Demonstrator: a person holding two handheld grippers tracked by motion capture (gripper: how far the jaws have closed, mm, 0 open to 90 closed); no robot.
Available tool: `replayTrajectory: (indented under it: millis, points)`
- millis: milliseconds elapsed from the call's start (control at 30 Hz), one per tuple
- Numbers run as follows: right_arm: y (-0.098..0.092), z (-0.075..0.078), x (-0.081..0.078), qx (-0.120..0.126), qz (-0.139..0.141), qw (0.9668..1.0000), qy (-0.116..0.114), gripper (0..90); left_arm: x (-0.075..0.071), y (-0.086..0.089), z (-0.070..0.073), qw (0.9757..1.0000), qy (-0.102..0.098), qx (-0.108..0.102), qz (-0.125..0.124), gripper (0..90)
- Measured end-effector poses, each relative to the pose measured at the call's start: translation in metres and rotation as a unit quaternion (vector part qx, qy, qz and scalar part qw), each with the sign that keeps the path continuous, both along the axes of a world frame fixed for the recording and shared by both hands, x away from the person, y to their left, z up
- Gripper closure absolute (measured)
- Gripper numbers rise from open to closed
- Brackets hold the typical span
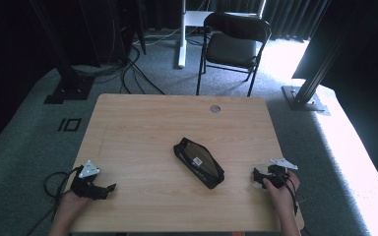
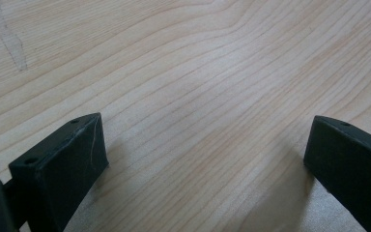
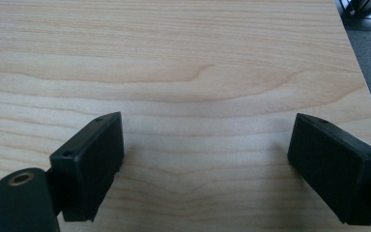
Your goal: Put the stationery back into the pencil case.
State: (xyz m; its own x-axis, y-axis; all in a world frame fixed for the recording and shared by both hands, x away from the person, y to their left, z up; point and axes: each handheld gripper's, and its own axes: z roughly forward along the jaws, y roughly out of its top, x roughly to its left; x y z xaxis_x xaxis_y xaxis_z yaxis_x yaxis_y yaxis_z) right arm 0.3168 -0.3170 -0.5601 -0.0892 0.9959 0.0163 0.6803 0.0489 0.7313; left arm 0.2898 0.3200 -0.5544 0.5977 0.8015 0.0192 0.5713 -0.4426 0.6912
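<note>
A black zip pouch (image 1: 199, 162) with a brownish clear panel lies slantwise on the wooden table (image 1: 142, 123), a little right of its middle. My left gripper (image 1: 109, 189) rests near the table's front left corner, jaws wide apart over bare wood (image 2: 198, 121). My right gripper (image 1: 256, 178) sits near the front right edge, to the right of the pouch and apart from it. Its jaws stand open with nothing but wood grain (image 3: 203, 111) between them. A hand holds each gripper from below.
A round grommet hole (image 1: 215, 108) sits near the table's far edge. Behind the table stands a black folding chair (image 1: 234, 44) on grey carpet. Black frame posts (image 1: 69, 73) and cables (image 1: 128, 69) lie at the far left, another post base (image 1: 302, 96) at the right.
</note>
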Motion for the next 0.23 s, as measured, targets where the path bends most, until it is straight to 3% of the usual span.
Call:
replayTrajectory:
  millis: [233]
  points:
    - [-0.0002,0.0000,0.0016,0.000,0.005,1.0000,0.000,12.0,-0.0007,-0.0011,0.0001,1.0000,0.000,0.001,0.007,1.6]
